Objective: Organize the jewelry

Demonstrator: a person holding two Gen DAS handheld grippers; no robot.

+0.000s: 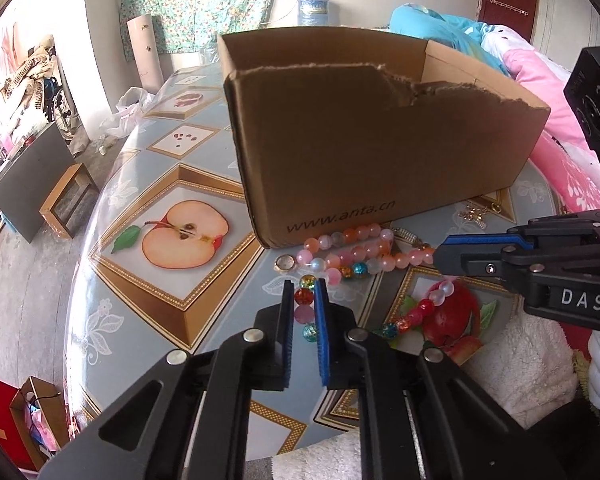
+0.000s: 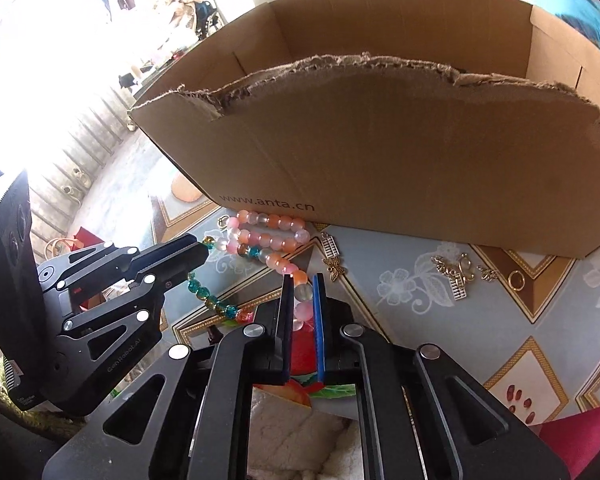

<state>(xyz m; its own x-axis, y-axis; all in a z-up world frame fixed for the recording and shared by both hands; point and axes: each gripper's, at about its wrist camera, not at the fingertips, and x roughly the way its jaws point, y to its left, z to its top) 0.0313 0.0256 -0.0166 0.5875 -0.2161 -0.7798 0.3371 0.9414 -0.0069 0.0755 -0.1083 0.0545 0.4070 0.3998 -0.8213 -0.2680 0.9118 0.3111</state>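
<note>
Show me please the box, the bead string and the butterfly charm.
box (image 2: 380, 152), right wrist view, on its front wall.
bead string (image 2: 266, 240), right wrist view, on a pink bead in the middle row.
butterfly charm (image 2: 335, 268), right wrist view, on its wings.

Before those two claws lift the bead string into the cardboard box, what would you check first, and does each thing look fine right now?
1. Left gripper closed on the bead string, multicoloured end: ok.
2. Right gripper closed on the string's pink beads: ok.
3. Whole string clear of the table: not ok, the middle still lies on it.
4. Cardboard box open on top: ok.
5. Room inside the box: cannot tell, its floor is hidden.
6. Metal charms clear of the string: cannot tell, one lies close to the beads.
</note>
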